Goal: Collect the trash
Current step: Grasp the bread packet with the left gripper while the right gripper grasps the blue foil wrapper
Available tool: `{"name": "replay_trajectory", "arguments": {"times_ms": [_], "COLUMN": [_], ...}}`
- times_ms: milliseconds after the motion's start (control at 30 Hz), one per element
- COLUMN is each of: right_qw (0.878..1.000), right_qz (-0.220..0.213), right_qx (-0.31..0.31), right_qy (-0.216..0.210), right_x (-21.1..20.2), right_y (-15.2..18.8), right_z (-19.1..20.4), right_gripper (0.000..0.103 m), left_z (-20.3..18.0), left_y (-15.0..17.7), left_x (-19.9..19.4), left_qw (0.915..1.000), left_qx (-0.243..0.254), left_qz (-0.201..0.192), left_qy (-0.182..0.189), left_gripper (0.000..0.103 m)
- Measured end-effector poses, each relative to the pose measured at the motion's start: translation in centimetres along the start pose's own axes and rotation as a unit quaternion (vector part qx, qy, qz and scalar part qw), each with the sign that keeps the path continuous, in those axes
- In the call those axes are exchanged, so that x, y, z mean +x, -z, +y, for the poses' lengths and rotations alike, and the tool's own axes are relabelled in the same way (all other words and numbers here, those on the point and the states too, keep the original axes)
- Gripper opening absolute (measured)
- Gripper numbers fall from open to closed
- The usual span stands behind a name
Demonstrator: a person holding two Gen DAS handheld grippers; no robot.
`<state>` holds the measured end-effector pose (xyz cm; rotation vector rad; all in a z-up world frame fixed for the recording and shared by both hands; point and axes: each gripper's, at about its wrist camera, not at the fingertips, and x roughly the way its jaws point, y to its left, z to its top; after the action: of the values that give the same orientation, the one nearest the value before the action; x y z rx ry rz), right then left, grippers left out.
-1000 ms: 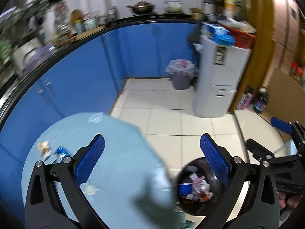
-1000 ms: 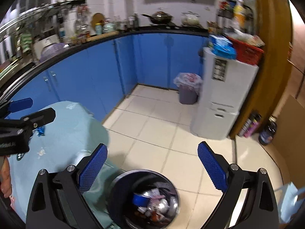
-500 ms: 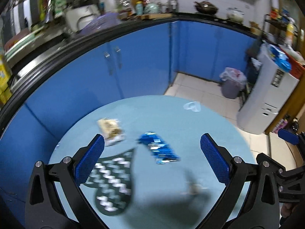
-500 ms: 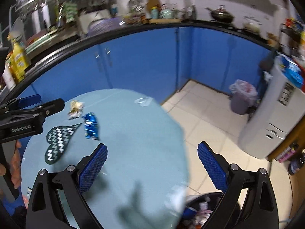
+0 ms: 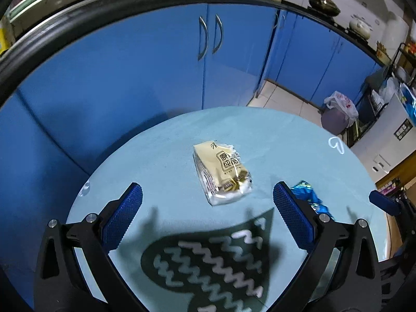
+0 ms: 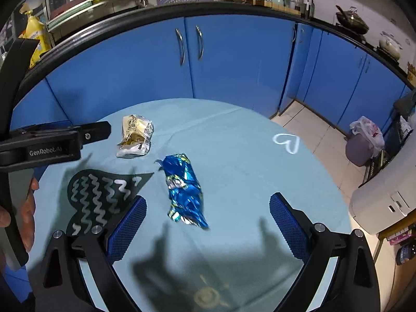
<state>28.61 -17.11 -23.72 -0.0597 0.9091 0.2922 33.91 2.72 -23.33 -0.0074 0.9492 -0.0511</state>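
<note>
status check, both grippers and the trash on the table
Left gripper open, empty, over cream snack wrapper. Right gripper open, empty, over crumpled blue foil wrapper. Both wrappers flat on round teal tablecloth, nothing blocking.

From my left wrist view, my own right-hand finger covers most of the blue foil wrapper point(image 5: 309, 197), leaving only a crumpled corner showing. The dark heart-shaped mat point(image 5: 208, 262) runs off the bottom edge there. In my right wrist view, my left gripper point(image 6: 56, 140) enters from the left edge, its fingertips stacked so I cannot judge their gap.
</note>
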Motion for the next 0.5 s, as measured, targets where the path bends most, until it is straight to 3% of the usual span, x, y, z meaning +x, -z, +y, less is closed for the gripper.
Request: {"name": "replay_trajectory", "arguments": {"times_ms": [233, 367, 433, 500], "right_qw": [1.000, 1.000, 1.000, 1.000], "right_qz": [0.016, 0.005, 0.003, 0.016], "right_qx": [-0.008, -0.022, -0.023, -0.023], "right_qy": [0.000, 0.007, 0.002, -0.004], "right_x": [2.6, 2.8, 3.0, 3.6], "right_y": [-0.6, -0.9, -1.2, -1.4], "right_z": [1.0, 1.5, 1.6, 1.6], "right_gripper": [0.093, 0.092, 0.083, 0.056], "left_z": [-1.9, -1.9, -1.3, -0.8], "left_y": [-1.5, -2.3, -2.3, -2.3], "left_x": [3.9, 6.1, 6.6, 7.1], "left_qw": [0.9991, 0.9981, 0.9979, 0.9976], "left_qx": [0.034, 0.040, 0.036, 0.030], "left_qz": [0.025, 0.046, 0.054, 0.063], "left_qy": [0.002, -0.006, -0.007, 0.001], "left_gripper": [0.099, 0.087, 0.081, 0.075]}}
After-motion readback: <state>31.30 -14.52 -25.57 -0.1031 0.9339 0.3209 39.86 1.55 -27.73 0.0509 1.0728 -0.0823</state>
